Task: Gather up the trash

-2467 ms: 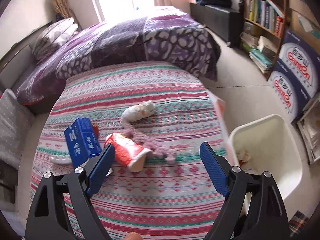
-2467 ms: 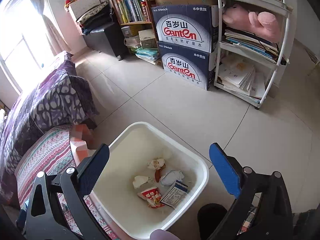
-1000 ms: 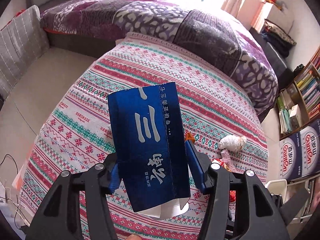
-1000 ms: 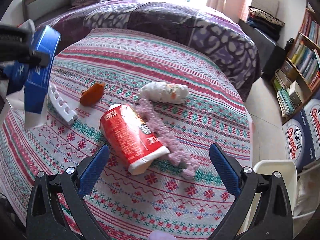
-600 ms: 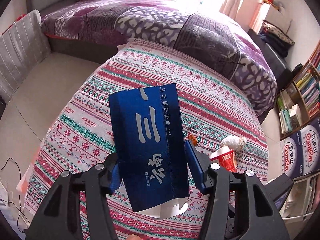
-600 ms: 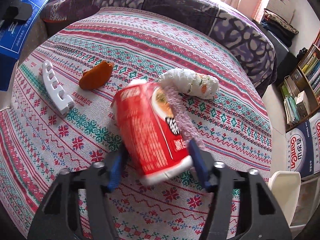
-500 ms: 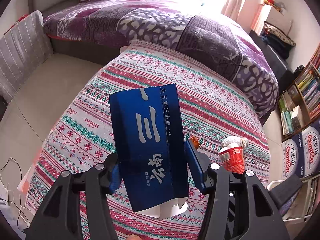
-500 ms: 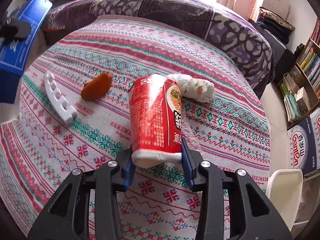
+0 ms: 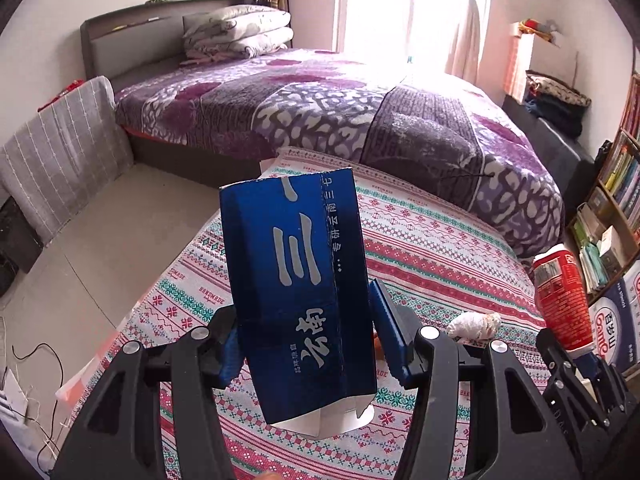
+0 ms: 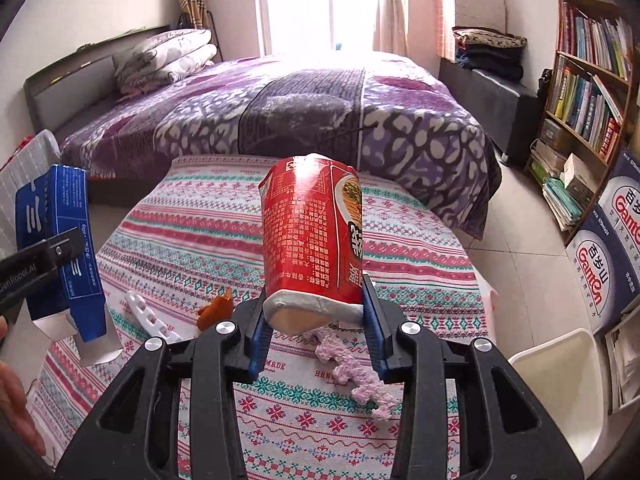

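Note:
My left gripper is shut on a tall blue carton, held upright above the striped cloth. The same carton appears at the left edge of the right wrist view. My right gripper is shut on a red instant-noodle cup, squeezed near its white rim and raised off the cloth. In the left wrist view that cup hangs at the far right. On the cloth lie a crumpled white paper, a pink fuzzy strip, an orange scrap and a white plastic strip.
The striped cloth surface stands in front of a purple bed. A white bin sits on the floor at the lower right. A bookshelf and stacked water cartons line the right wall. A person's hand shows at the left edge.
My right gripper closed on the red cup, which lay on the cloth, turned it upright and lifted it. The left gripper rose a little with the blue carton.

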Demonstrator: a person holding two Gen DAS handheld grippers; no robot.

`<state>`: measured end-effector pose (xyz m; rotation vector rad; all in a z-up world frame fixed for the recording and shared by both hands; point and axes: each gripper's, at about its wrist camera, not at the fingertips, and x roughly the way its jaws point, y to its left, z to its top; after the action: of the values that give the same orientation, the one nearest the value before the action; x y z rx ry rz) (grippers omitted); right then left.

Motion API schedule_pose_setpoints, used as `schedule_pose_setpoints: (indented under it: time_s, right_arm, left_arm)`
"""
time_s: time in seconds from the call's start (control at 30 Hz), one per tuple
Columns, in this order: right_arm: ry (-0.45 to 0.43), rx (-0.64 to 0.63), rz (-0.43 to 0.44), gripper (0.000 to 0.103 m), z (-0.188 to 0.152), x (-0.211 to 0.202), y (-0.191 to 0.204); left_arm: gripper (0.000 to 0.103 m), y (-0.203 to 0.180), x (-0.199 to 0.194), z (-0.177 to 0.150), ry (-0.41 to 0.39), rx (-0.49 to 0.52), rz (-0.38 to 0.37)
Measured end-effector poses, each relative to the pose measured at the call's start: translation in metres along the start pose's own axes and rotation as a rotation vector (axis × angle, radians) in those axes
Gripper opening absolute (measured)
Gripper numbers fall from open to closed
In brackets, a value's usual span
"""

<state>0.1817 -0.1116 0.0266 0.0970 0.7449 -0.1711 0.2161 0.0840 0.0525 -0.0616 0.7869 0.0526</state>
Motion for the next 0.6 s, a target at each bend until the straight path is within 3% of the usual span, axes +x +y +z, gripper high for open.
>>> schedule_pose_setpoints:
  time_s: [0.6]
  right_arm:
    - [0.020,0.142,-0.181,0.038,-0.017,-0.007,-0.058]
  left_arm:
    - [0.054,-0.064,-0.010,-0.039,-0.061,0.140,0.006]
